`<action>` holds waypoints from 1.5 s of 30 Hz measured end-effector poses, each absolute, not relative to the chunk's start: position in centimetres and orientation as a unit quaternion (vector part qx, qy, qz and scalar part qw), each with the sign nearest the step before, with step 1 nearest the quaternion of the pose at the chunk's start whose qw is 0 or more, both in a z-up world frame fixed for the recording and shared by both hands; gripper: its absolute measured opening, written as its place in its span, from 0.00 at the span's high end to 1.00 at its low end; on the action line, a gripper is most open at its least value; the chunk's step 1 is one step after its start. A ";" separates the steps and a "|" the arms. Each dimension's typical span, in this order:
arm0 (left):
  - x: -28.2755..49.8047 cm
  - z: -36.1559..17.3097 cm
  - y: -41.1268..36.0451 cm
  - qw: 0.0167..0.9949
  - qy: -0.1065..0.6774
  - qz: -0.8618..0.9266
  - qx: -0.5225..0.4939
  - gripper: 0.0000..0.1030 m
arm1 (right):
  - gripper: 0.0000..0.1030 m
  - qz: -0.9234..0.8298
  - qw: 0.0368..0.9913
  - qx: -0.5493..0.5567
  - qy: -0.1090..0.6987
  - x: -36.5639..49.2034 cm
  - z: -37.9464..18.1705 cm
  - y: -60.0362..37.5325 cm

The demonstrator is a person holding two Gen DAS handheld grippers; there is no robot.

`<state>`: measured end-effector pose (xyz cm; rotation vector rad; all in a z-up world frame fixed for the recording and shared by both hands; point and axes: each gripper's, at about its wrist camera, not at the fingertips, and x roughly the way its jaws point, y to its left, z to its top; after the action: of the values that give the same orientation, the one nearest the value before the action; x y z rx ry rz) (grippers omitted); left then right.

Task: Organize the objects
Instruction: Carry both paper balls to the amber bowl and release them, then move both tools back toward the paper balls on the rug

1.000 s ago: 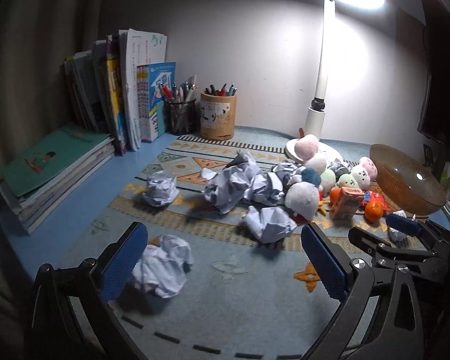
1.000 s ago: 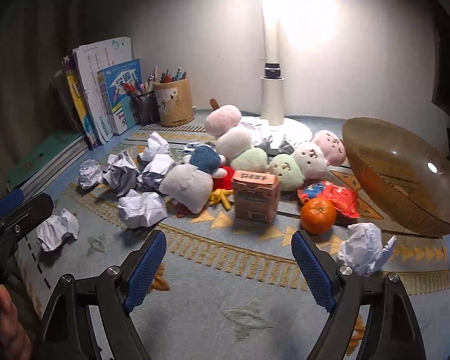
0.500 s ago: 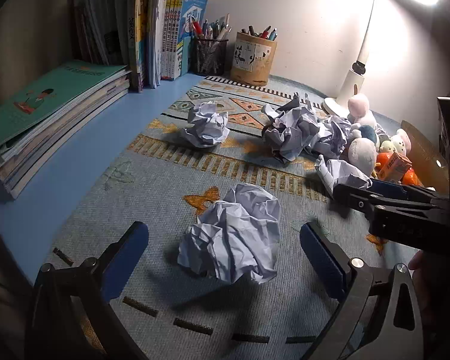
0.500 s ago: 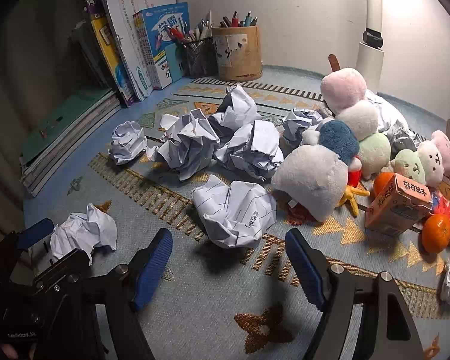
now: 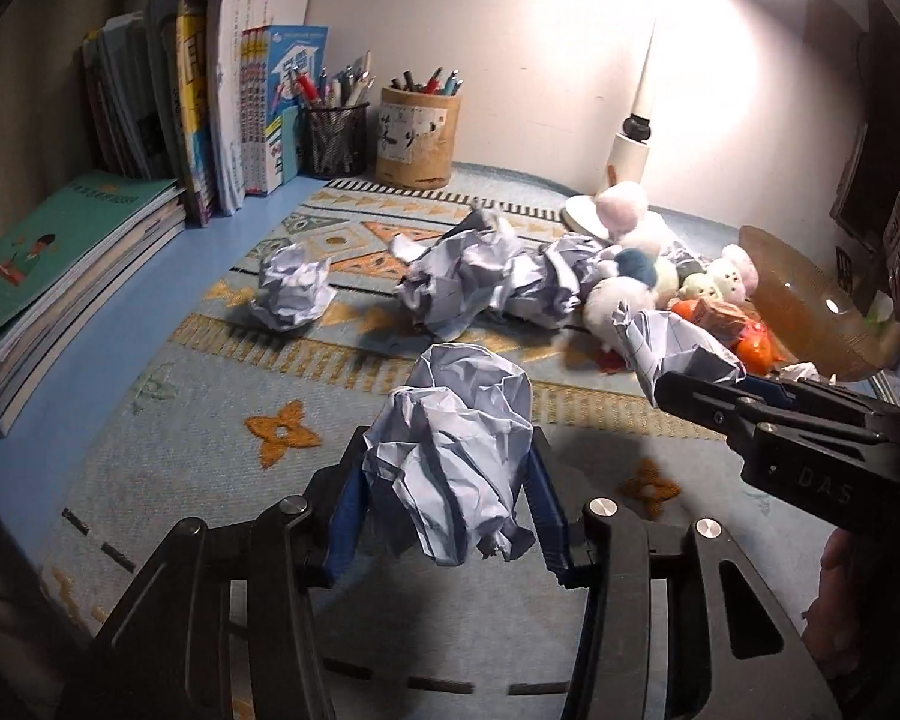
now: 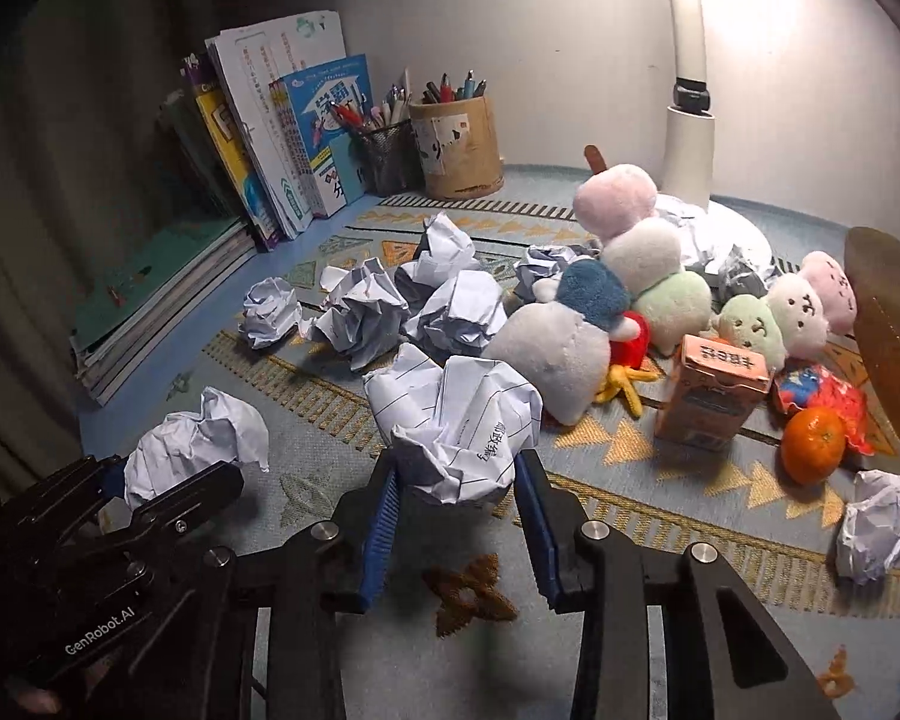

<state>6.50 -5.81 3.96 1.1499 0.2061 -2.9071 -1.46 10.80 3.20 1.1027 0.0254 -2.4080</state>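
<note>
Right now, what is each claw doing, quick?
Left claw: closing on a paper ball.
Right claw: closing on a lined paper ball.

A desk at home — a place for homework and play.
School books (image 5: 222,90) stood by the wall, pens filled two cups (image 5: 417,138), a lamp (image 6: 690,114) shone down, and soft toys (image 6: 660,276) lay on a patterned mat (image 5: 210,456) — with crumpled paper (image 6: 360,318).

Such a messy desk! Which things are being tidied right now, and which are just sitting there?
Being tidied:
left tool, closing on a paper ball
right tool, closing on a lined paper ball

Just sitting:
books
pen cup
lamp
</note>
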 end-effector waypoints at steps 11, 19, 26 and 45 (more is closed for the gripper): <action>1.6 11.6 9.9 -0.160 0.031 -0.938 0.307 0.56 | 0.63 -0.938 0.040 0.329 -0.103 -0.9 10.7 31.5; -5.1 11.6 19.1 -0.225 0.012 -0.916 0.333 0.56 | 0.63 -0.932 -0.061 0.338 -0.119 -4.5 10.5 40.6; -7.7 9.2 20.7 -0.244 0.005 -0.905 0.348 0.05 | 0.52 -0.924 -0.073 0.359 -0.105 -6.5 8.0 41.5; 5.5 10.3 3.2 -0.067 0.076 -0.960 0.260 0.05 | 0.47 -0.938 0.037 0.327 -0.109 1.4 8.9 34.2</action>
<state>5.52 3.18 10.30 0.8542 0.2486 -3.1531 1.42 34.19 8.90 1.0033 -0.3362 -2.8803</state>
